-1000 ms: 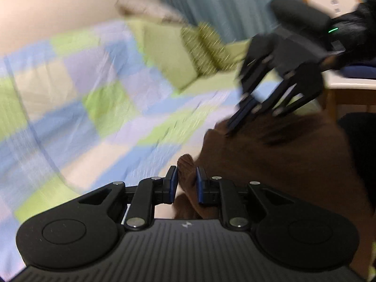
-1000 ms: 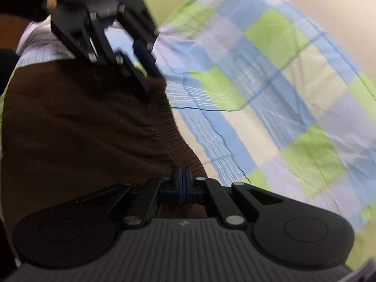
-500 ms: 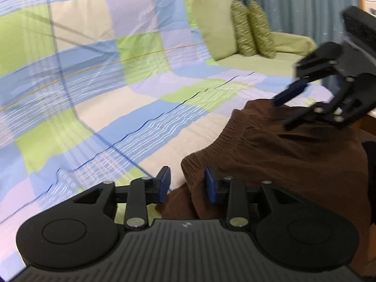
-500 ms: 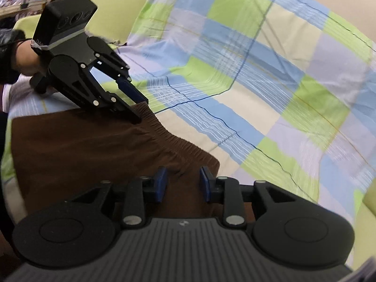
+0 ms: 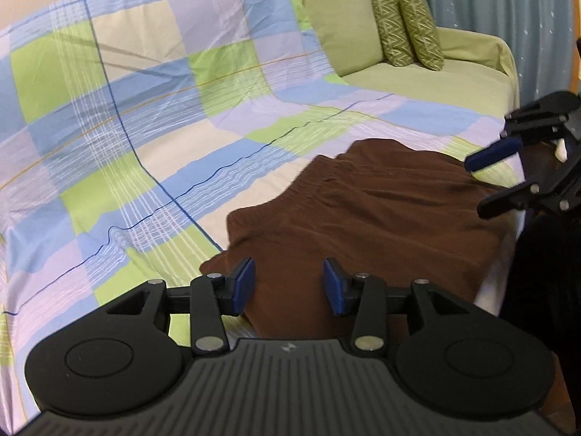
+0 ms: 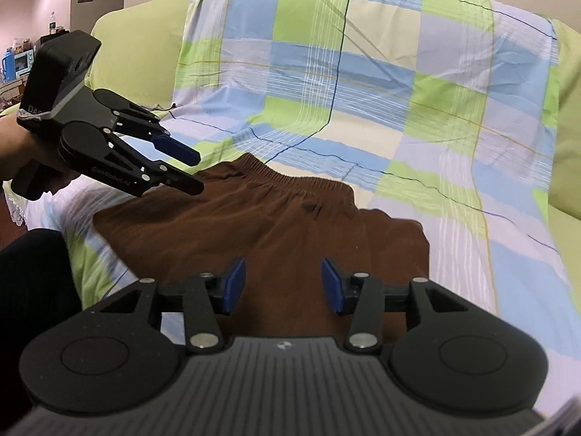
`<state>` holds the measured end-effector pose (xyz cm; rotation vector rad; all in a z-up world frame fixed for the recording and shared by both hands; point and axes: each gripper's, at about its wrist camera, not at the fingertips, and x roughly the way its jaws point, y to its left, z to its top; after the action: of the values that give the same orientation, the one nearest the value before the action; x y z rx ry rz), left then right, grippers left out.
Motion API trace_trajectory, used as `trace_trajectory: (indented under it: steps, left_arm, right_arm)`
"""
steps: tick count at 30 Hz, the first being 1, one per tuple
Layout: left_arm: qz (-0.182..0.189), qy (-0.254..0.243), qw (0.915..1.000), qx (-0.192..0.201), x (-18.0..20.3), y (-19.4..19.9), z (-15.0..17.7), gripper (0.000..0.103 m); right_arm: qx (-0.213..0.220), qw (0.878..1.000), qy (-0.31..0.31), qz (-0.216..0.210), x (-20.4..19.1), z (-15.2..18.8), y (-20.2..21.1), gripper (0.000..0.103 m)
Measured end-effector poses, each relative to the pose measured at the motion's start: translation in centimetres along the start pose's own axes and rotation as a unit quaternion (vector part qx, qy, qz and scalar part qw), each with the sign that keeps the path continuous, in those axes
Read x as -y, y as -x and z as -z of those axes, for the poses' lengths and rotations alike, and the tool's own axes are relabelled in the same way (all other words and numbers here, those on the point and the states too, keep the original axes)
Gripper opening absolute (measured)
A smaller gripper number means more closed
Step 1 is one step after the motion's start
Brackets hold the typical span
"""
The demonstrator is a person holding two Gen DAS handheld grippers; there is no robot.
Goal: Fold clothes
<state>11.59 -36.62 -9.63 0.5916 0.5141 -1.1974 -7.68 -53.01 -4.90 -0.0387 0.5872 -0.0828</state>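
Note:
A brown garment [image 5: 366,214] with a gathered elastic waistband [image 6: 290,181] lies flat on the checked sheet [image 5: 145,109] that covers a sofa. My left gripper [image 5: 288,285] hovers above the garment's near edge; its jaws are opening and nothing is between them. In the right wrist view that same left gripper [image 6: 194,172] hangs over the waistband's left end. My right gripper [image 6: 283,285] is above the garment's near side, its jaws also opening and empty. In the left wrist view the right gripper [image 5: 483,185] shows at the garment's right edge.
Two patterned green cushions [image 5: 406,25] lean at the sofa's far end, in front of a blue-grey curtain [image 5: 508,18]. The green sofa back [image 6: 138,54] rises behind the sheet. A hand [image 6: 14,145] grips the left tool. Dark clothing [image 6: 32,290] is at the lower left.
Both grippers let go of the brown garment, opened and pulled back from it. The garment now lies flat on the sheet.

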Motion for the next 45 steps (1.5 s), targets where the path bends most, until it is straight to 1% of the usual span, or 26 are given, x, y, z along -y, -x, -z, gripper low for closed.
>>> trace_trajectory:
  steps: [4,6,8,11,14,16,18,20,22,23,25,27,29,31,32,33,34,37,38,40,42,44,45]
  left_arm:
    - [-0.001,-0.019,0.9998,0.011,2.0,2.1,0.6,0.052]
    - [0.01,-0.035,0.9991,0.022,3.5,2.8,1.0,0.056]
    - [0.022,-0.051,0.998,0.03,5.0,3.3,1.5,0.057]
    - [0.041,-0.082,0.9958,0.003,7.4,2.2,2.5,0.057]
    - [0.036,-0.107,0.9932,-0.03,8.4,0.6,4.0,0.057]
    - [0.032,-0.114,0.9926,-0.027,8.7,0.7,4.5,0.057]
    - [0.052,-0.074,0.9958,-0.017,7.7,1.4,3.9,0.057]
    - [0.072,-0.033,0.9968,-0.003,6.5,2.1,3.3,0.057]
    - [0.063,-0.008,0.9976,0.028,5.7,3.0,2.6,0.057]
    - [0.057,0.001,0.9976,0.039,5.4,3.2,2.2,0.057]
    - [0.046,0.012,0.9979,0.045,5.0,2.9,1.8,0.057]
    - [0.041,0.019,0.9985,0.03,4.9,1.7,1.9,0.057]
    - [0.045,0.02,0.9988,0.006,5.1,0.2,2.5,0.059]
    - [0.049,0.017,0.9987,-0.001,5.2,-0.4,3.3,0.06]
    - [0.049,0.018,0.9986,0.0,5.1,-0.3,3.5,0.06]
    - [0.049,0.019,0.9986,0.002,5.1,-0.3,3.7,0.06]
    - [0.049,0.02,0.9986,0.002,5.0,-0.1,3.9,0.06]
    - [0.05,0.012,0.9987,0.0,4.9,0.6,4.2,0.06]
    - [0.047,0.004,0.9989,0.002,5.0,1.0,4.2,0.06]
    - [0.035,-0.02,0.9991,0.008,5.4,2.0,4.0,0.06]
    - [0.026,-0.04,0.9986,0.023,5.9,3.2,3.9,0.06]
    - [0.022,-0.043,0.998,0.042,6.2,3.8,3.7,0.06]
    - [0.022,-0.037,0.9983,0.04,6.3,3.6,3.5,0.06]
  right_arm:
    - [0.003,1.0,-0.001,0.015,-0.1,0.5,2.0,0.048]
    - [0.004,1.0,-0.003,0.026,0.0,1.1,3.1,0.053]
    - [0.003,0.999,-0.013,0.038,0.1,1.7,3.6,0.056]
    - [-0.002,0.999,-0.03,0.044,0.0,3.0,4.0,0.057]
    - [-0.006,0.998,-0.047,0.041,0.1,4.3,3.9,0.057]
    - [-0.003,0.997,-0.06,0.04,0.5,4.8,4.0,0.057]
    - [0.011,0.995,-0.089,0.036,1.6,5.2,4.2,0.057]
    - [0.031,0.991,-0.129,0.032,3.1,5.5,4.6,0.055]
    - [0.053,0.984,-0.167,0.032,4.6,5.7,4.8,0.05]
    - [0.061,0.982,-0.176,0.037,5.1,5.7,4.6,0.045]
    - [0.075,0.979,-0.183,0.044,5.8,5.5,4.0,0.043]
    - [0.079,0.982,-0.17,0.034,5.8,5.2,2.7,0.042]
    - [0.068,0.988,-0.138,0.011,5.2,4.9,1.1,0.041]
    - [0.029,0.997,-0.076,-0.007,3.9,5.0,-0.6,0.041]
    - [0.015,0.999,-0.035,-0.006,3.1,5.4,-1.1,0.041]
    - [0.012,1.0,-0.005,0.0,2.7,5.8,-1.1,0.039]
    - [0.013,1.0,-0.001,0.001,3.0,6.3,-0.7,0.038]
    - [0.014,0.999,-0.042,0.013,4.8,7.1,0.6,0.037]
    - [0.013,0.998,-0.054,0.019,5.3,7.3,1.0,0.039]
    - [0.011,0.997,-0.068,0.031,5.9,7.5,1.7,0.039]
    - [0.021,0.998,-0.051,0.041,4.9,6.7,2.5,0.039]
    - [0.044,0.998,-0.043,0.03,3.6,5.6,3.6,0.039]
    - [0.054,0.997,-0.045,0.02,3.1,5.2,3.8,0.039]
